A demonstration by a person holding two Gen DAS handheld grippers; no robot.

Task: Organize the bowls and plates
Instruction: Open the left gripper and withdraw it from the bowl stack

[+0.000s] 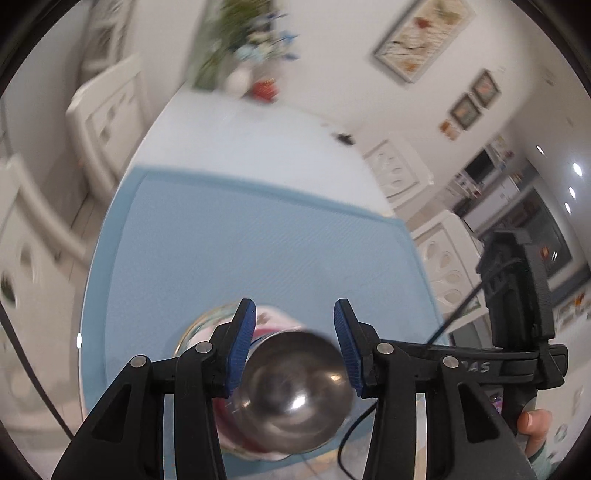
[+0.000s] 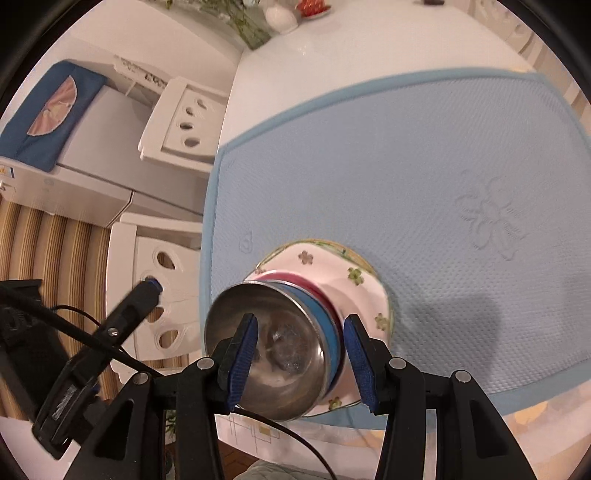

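Note:
A steel bowl (image 1: 295,391) (image 2: 280,354) tops a nested stack of a blue bowl (image 2: 328,326), a red bowl (image 2: 291,277) and a floral plate (image 2: 354,273) (image 1: 267,319). The stack rests near the front edge of a light blue mat (image 1: 240,240) (image 2: 406,166). My left gripper (image 1: 295,314) hovers above the stack, open, its blue pads clear of the steel rim. The right gripper (image 2: 301,328) also hangs over it, open, one pad over the steel bowl's hollow and the other beside the blue bowl. Motion blur softens the left wrist view.
The mat lies on a white table (image 2: 295,55). At its far end stand a flower vase (image 2: 280,16) and a red item (image 2: 310,5). White chairs (image 2: 184,122) (image 1: 436,258) flank the table. Black cables (image 2: 280,432) trail near the front edge. A hand (image 1: 533,424) grips the right tool.

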